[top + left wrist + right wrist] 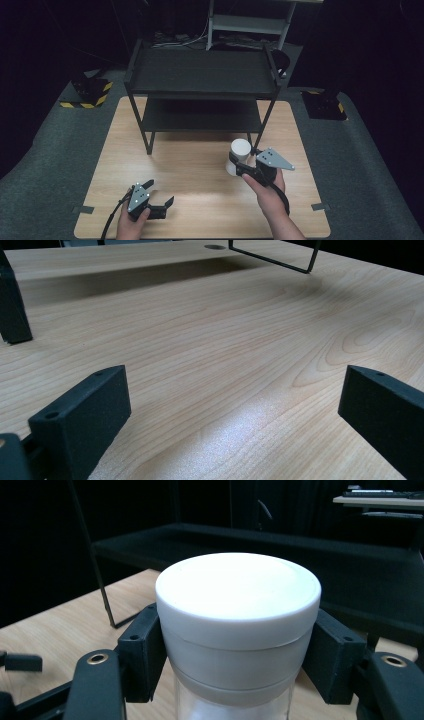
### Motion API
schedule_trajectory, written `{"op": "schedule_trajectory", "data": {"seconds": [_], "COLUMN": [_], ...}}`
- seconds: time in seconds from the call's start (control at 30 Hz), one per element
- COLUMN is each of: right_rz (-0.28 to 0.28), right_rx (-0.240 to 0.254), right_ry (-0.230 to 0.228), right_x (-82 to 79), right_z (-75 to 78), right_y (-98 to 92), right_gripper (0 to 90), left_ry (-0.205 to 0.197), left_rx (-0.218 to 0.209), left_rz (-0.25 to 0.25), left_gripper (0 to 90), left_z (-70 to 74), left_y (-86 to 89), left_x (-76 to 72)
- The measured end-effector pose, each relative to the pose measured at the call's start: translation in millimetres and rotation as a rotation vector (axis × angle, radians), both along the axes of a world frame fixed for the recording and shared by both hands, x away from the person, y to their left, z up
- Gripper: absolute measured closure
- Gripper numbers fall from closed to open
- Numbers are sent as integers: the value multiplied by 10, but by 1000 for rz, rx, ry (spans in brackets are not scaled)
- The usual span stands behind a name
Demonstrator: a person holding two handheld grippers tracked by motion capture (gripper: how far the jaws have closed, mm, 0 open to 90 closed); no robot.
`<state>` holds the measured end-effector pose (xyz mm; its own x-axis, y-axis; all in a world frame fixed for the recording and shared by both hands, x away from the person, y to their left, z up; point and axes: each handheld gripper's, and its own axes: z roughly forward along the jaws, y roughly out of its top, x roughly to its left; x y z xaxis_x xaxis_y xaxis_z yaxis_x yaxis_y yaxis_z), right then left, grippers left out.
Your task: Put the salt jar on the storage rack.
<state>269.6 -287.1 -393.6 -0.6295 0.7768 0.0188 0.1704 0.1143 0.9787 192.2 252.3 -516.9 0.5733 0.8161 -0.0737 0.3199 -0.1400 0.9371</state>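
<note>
Landmark = black two-tier shelf rack (200,85) at back of wooden table (200,200). Left gripper (159,196) near table's front-left edge, well clear of rack, jaws spread wide, nothing between them. Right gripper (239,165) clamped on white-lidded clear jar (239,150), upright just in front of rack's front-right leg (261,131)

The table (210,355) is pale wood-grain with a smooth, faintly sheeny finish. The jar (235,695) has a clear glassy body under a smooth white plastic-looking lid (239,592). The shelf rack (200,75) is matt black, and the floor covering (45,150) looks like rough grey carpet.
</note>
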Motion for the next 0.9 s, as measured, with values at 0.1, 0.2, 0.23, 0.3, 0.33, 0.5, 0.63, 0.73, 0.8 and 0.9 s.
{"op": "schedule_trajectory", "data": {"seconds": [0.1, 0.2, 0.23, 0.3, 0.33, 0.5, 0.63, 0.73, 0.8, 0.9], "right_rz": [2, 4, 4, 6, 1, -1, -4, -7, -8, -11], "right_rx": [1, 1, 1, 3, 5, 7, 9, 7, 13, 20], "right_ry": [-9, -23, -23, -26, -30, -30, -31, -45, -45, -43], "right_x": [55, 131, 131, 172, 204, 278, 347, 390, 418, 455], "right_z": [112, 269, 269, 359, 433, 564, 662, 718, 743, 765], "right_y": [58, 127, 127, 164, 202, 266, 339, 402, 426, 451], "right_gripper": [347, 347, 347, 347, 347, 347, 347, 347, 347, 347], "left_ry": [1, 2, 2, 2, 2, 4, 5, 4, 4, 4], "left_rx": [-5, -5, -5, -3, -5, -9, -10, -11, -12, -13], "left_rz": [1, -2, -2, -3, -3, -5, -6, -9, -9, -11], "left_gripper": [5, 5, 6, 5, 6, 5, 6, 5, 6, 6], "left_z": [-3, -2, -2, 0, -2, -4, -4, -6, -6, -8], "left_y": [0, 6, 6, 9, 10, 16, 19, 23, 24, 28], "left_x": [1, 3, 3, 4, 4, 8, 11, 14, 14, 15]}}
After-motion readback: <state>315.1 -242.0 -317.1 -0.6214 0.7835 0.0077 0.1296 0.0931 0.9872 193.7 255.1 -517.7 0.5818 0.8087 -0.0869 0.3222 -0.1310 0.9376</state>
